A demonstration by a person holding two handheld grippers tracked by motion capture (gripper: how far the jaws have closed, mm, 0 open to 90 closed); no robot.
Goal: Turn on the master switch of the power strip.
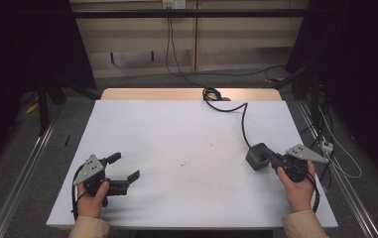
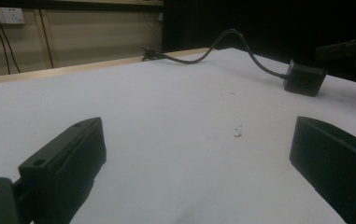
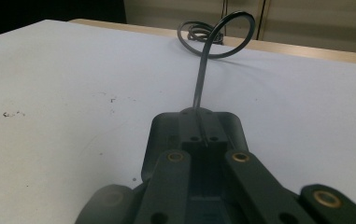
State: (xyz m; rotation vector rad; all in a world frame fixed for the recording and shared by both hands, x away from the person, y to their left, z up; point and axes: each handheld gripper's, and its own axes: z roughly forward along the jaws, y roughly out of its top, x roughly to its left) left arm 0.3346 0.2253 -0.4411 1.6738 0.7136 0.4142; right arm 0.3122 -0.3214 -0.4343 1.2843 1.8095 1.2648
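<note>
Power adapter (image 1: 259,156) near table's right edge (image 1: 309,163)

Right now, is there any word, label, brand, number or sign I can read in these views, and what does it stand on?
None can be read.
Black adapter block: the underside held by the right gripper carries faint small marks in the right gripper view, too blurred to read.
White table: a few dark specks near the middle, no writing.
Wall sockets: no legible marking.
Left gripper: no label visible.
</note>
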